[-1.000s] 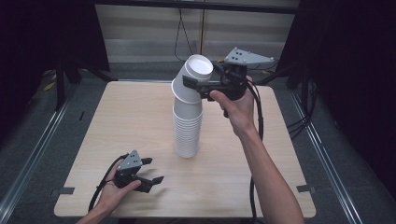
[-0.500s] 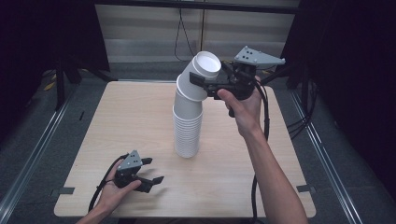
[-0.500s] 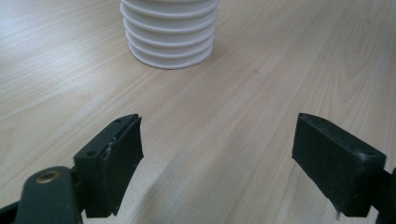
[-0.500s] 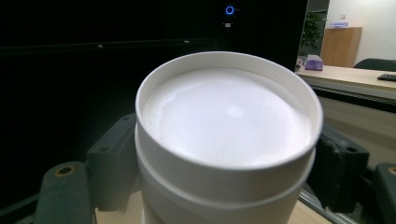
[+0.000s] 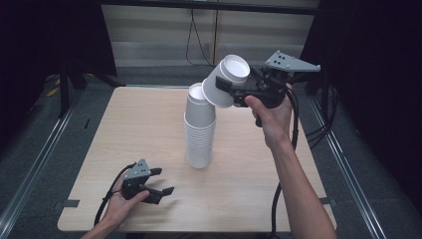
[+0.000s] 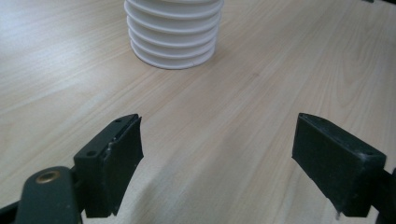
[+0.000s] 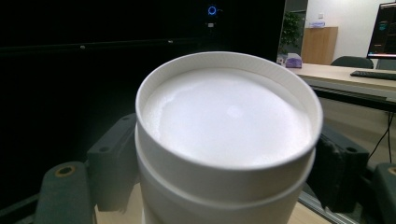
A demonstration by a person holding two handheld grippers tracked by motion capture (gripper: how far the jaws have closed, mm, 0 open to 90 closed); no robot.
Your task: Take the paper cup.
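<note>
A pale wooden bench (image 5: 149,129) stands on grey floor (image 5: 45,149). Black curtains (image 5: 45,35) flank it. Beyond the bench runs a light panelled wall (image 5: 159,35).

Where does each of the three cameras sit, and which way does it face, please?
High view: above the person's side, looking forward and down on the table; both forearms and grippers show.
Left gripper view: low over the tabletop, facing the cup stack; own open jaws show.
Right gripper view: raised, facing along the held cup; own jaws flank it.
Shared: the cup stack, in the high and left gripper views.
</note>
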